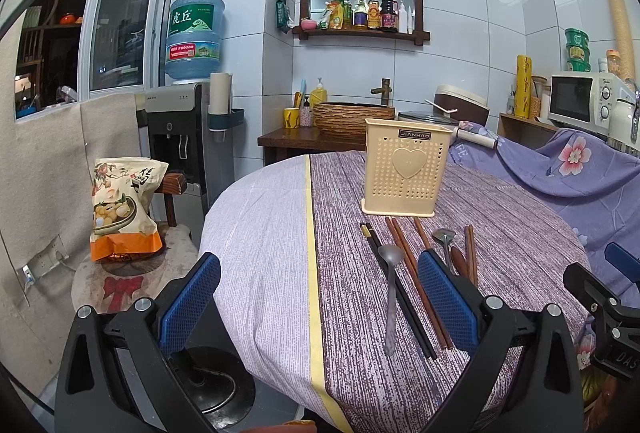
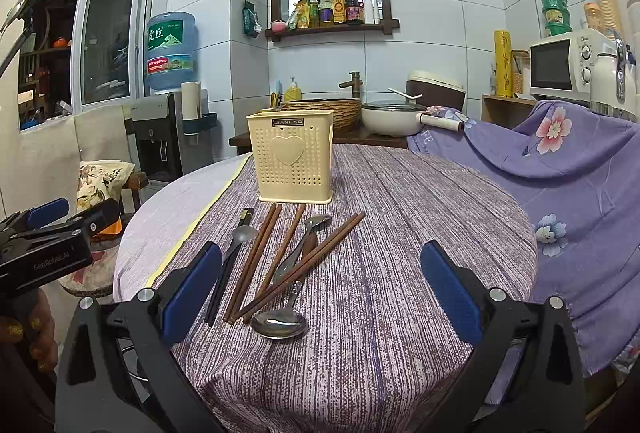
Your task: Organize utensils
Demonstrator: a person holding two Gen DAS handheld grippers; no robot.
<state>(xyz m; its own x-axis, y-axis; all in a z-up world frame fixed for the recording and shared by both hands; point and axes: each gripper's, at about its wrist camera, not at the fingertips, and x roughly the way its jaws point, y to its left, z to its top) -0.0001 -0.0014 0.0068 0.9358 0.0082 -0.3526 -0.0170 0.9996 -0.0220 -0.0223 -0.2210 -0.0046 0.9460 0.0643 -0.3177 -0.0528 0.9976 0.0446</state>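
Right wrist: both grippers point(image 2: 320, 285) point(image 1: 318, 293) agape, utensils point(image 2: 280, 257) before holder point(image 2: 290, 157), perhaps untouched.

My surface point(image 2: 380, 273) wears matt striped cloth; the perforated plastic holder point(image 2: 294, 157) looks smooth, the chopsticks point(image 2: 256, 257) wooden, the steel spoon point(image 2: 280, 325) glossy, my claws' pads point(image 2: 450, 291) textured.
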